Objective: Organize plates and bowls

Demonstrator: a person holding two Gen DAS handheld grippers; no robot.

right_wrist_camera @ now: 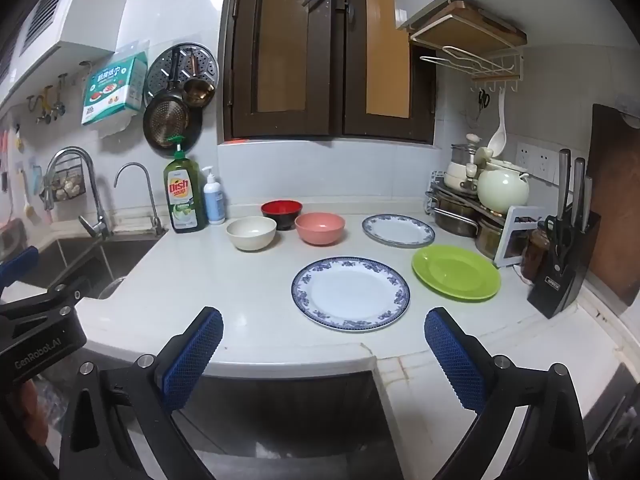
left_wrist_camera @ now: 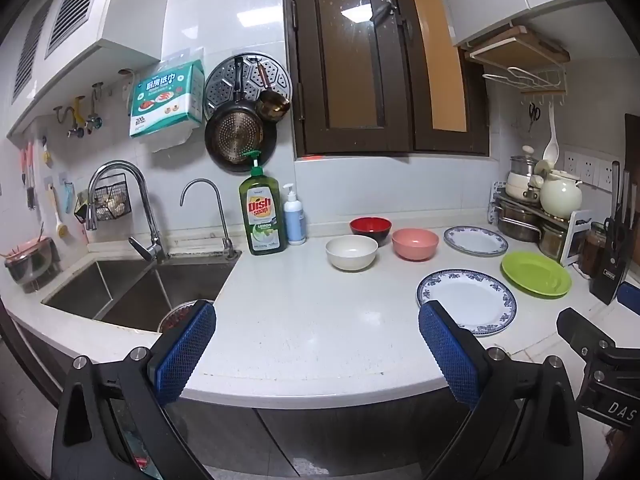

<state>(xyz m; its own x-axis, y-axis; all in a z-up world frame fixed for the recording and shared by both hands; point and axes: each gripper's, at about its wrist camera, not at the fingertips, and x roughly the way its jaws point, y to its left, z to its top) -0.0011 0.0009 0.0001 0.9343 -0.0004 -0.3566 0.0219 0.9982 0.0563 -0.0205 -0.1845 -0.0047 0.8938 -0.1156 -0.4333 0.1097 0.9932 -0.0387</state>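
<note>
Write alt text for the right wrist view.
Open right gripper hovers at the edge of a white counter holding three bowls, white, red, pink, and three plates: two blue-rimmed, one green. Sink lies left.

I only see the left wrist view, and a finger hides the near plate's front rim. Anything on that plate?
Observer: No, the right wrist view shows the near plate whole and bare.
Operator: Is the right gripper open?
Observer: Yes, it is open, holding nothing.
Operator: What's behind the knife block?
Observer: A dark wooden board leans on the wall behind it.
</note>
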